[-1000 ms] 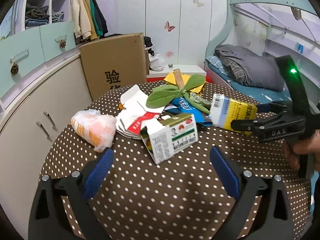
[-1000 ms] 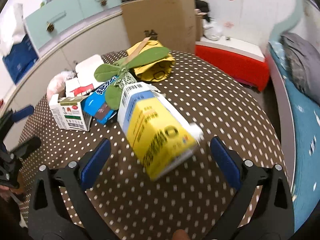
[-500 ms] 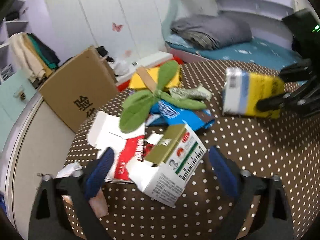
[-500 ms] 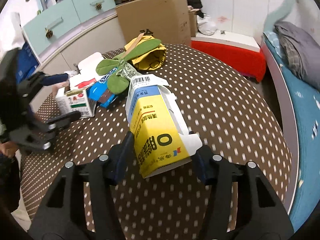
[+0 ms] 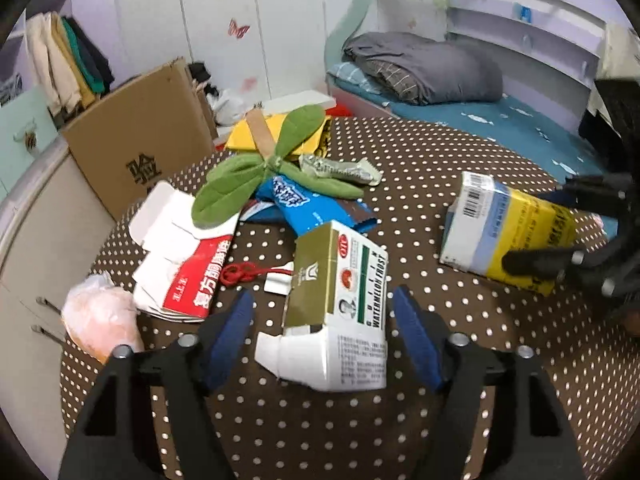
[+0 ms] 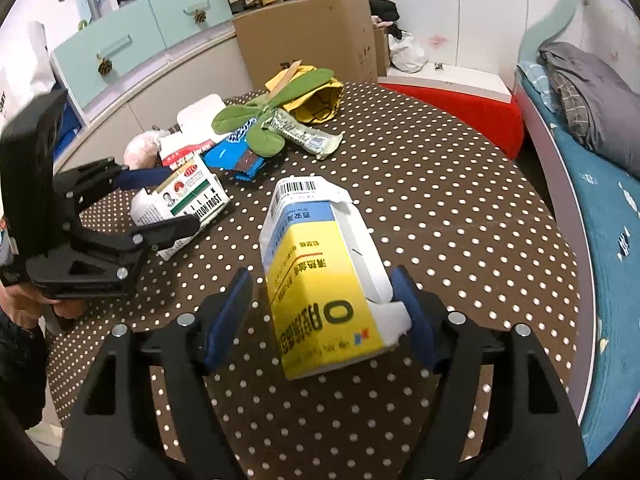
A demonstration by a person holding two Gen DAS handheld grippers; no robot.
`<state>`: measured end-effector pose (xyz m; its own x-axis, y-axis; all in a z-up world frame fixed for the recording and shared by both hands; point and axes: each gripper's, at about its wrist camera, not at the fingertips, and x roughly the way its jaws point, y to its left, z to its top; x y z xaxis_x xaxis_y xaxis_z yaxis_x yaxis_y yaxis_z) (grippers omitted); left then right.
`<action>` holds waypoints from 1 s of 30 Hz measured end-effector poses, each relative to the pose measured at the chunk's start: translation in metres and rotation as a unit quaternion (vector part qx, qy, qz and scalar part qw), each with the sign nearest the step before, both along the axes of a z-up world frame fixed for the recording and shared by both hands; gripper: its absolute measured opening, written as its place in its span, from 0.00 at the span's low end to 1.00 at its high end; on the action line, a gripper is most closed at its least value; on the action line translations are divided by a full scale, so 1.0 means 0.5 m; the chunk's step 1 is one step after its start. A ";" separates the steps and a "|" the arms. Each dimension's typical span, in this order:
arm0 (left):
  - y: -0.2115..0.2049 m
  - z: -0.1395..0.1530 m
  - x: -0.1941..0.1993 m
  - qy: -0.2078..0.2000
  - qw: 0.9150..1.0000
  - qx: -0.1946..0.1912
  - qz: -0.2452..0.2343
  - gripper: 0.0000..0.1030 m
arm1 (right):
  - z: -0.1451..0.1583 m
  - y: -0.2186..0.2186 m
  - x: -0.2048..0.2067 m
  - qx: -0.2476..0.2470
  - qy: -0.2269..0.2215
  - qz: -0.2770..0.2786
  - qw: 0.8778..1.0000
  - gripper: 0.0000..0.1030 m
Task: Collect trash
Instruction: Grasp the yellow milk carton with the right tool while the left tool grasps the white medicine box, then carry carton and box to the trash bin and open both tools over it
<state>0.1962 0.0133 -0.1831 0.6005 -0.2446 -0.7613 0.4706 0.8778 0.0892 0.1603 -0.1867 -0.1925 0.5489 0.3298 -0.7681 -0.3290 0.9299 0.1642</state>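
Glossy cardbd box – matt cloth tablecloth

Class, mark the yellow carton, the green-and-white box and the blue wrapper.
yellow carton [image 6: 320,280], right wrist view, on its yellow top face.
green-and-white box [image 5: 352,280], left wrist view, on its printed white face.
blue wrapper [image 5: 308,208], left wrist view, on its middle.

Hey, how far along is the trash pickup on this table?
Nothing looks collected yet. Left gripper is closing around the green-white carton; right gripper is opening with the yellow carton between its fingers. Blue wrapper, red-white box and plastic bag lie on the table.
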 end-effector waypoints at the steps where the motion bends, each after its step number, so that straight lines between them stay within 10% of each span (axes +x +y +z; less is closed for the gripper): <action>1: 0.000 -0.003 -0.001 0.004 1.000 -0.003 0.004 0.49 | 0.000 0.003 -0.003 -0.009 -0.008 -0.002 1.000 0.55; 30: -0.169 0.152 -0.160 -0.055 0.985 -0.163 0.013 0.46 | 0.197 -0.320 -0.203 0.102 -0.137 -0.180 0.969 0.49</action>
